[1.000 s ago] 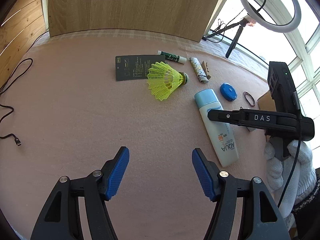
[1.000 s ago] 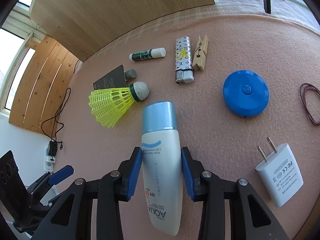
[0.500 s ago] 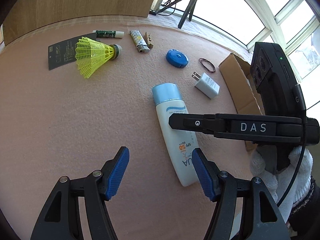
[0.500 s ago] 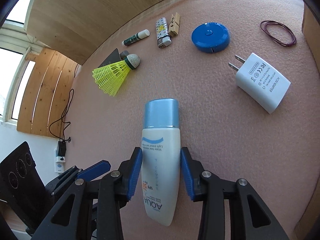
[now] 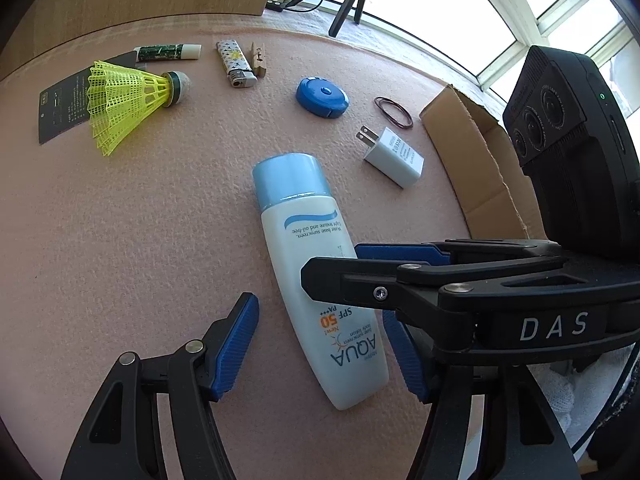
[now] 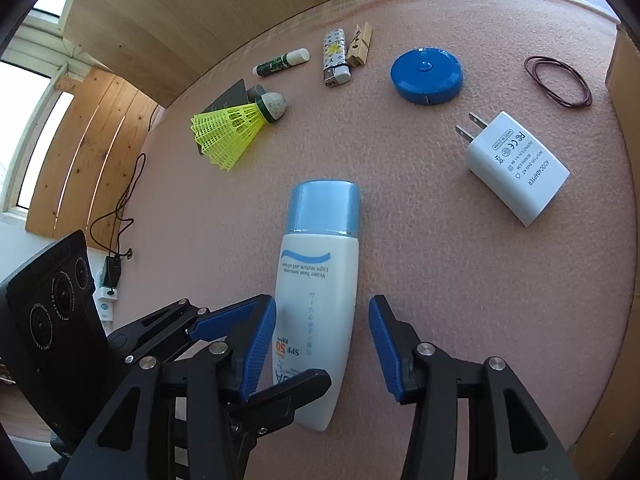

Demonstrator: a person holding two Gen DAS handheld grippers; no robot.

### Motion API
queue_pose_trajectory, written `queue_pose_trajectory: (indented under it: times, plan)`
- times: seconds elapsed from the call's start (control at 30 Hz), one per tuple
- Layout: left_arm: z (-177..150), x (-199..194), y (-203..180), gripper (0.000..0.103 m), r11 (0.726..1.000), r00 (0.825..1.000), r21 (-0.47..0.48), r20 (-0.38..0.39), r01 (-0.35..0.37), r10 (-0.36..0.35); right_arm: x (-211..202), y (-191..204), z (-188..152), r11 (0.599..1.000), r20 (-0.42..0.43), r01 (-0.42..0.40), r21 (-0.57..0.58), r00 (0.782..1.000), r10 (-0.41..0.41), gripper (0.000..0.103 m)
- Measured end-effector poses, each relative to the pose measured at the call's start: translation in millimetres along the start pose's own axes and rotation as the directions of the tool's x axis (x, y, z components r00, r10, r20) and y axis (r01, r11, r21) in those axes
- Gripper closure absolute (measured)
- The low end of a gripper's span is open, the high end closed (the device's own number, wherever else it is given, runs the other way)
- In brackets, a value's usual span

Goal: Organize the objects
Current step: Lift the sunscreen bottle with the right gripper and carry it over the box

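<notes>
A white sunscreen bottle (image 6: 320, 272) with a light-blue cap lies flat on the pink felt table (image 6: 420, 280), cap pointing away from me. My right gripper (image 6: 322, 344) straddles its lower half. Its jaws are opening, with a clear gap between the right pad and the bottle. My left gripper (image 5: 320, 348) stands open around the bottle's bottom end (image 5: 352, 360), and neither pad presses on it. The two grippers cross over the same end of the bottle, the right one's fingers lying above the left one's.
Farther back lie a yellow shuttlecock (image 5: 128, 96) on a dark card (image 5: 60, 112), a green tube (image 5: 168, 52), a lighter (image 5: 236, 62), a clothespin (image 5: 259, 60), a blue tape measure (image 5: 322, 96), a rubber band (image 5: 394, 112) and a white charger (image 5: 394, 156). A cardboard box (image 5: 472, 148) stands at the right.
The right gripper carried the bottle nearer the charger and box, then spread its jaws off it. The left gripper swung over and down to straddle the bottle's bottom end.
</notes>
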State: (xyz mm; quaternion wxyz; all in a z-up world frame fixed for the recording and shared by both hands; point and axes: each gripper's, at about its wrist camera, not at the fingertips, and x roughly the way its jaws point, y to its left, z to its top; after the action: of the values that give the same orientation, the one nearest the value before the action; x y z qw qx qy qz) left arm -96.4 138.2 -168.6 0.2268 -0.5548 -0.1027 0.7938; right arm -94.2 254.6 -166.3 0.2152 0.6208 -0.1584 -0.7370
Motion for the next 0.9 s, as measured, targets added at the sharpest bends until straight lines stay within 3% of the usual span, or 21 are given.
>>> queue_pose_trajectory:
  times: [0.23, 0.53, 0.9]
  plan:
    - [1.6, 1.1, 3.0, 0.051, 1.0, 1.0, -0.016, 0.004, 0.025, -0.025, 6.0, 6.0, -1.3, 1.0, -0.021, 0.002, -0.018, 1.0, -0.003, 0.065]
    - [3.4, -2.7, -2.5, 0.052, 0.999, 0.999, -0.017, 0.021, 0.028, -0.028, -0.8, 4.0, -5.0, 1.0, 0.004, 0.006, -0.003, 1.0, -0.006, 0.065]
    - [26.8, -15.5, -55.3, 0.052, 0.995, 0.996, 0.088, 0.069, 0.044, -0.05, -58.1, -14.0, -5.3, 0.999, 0.112, 0.012, 0.035, 0.994, -0.016, 0.066]
